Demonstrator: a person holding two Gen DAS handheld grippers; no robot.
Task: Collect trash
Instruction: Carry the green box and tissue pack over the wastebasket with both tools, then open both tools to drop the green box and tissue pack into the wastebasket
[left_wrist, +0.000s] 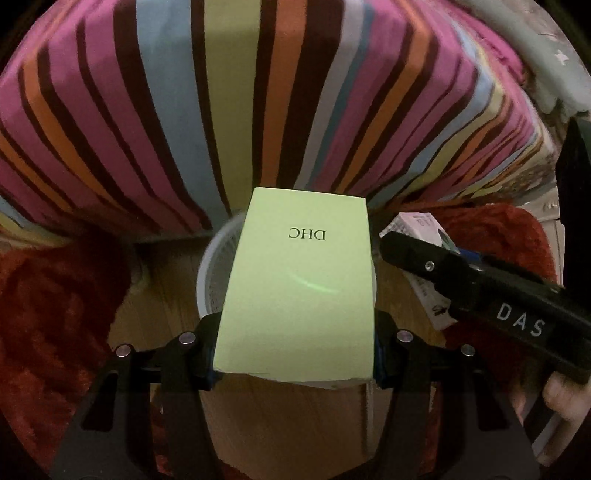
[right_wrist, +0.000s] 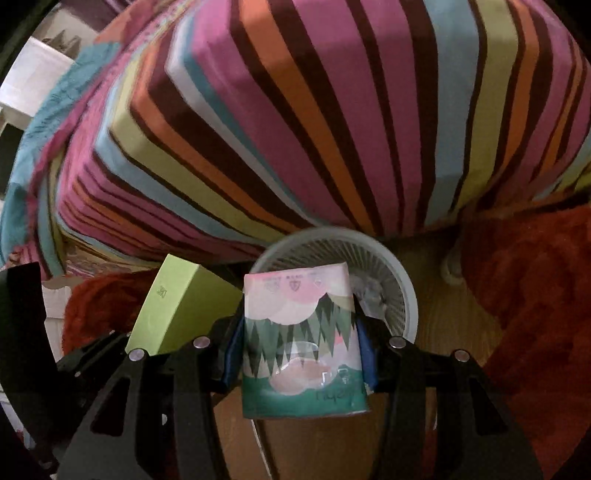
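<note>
Green box (left_wrist: 295, 295) clamped between left jaws, patterned carton (right_wrist: 301, 343) between right jaws, above white basket (right_wrist: 402, 291)

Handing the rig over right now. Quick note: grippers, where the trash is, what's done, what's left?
Left gripper: shut on the green DHC box, held above the white slatted bin.
Right gripper: shut on the green-and-pink printed carton, also over the bin's rim.
The bin stands on the wood floor against the striped bed, red rug on both sides. Something crumpled already lies inside it.
Done: both boxes picked up and brought to the bin.
Left: release both into the bin. Whether more trash is lying around I cannot tell from these views.
</note>
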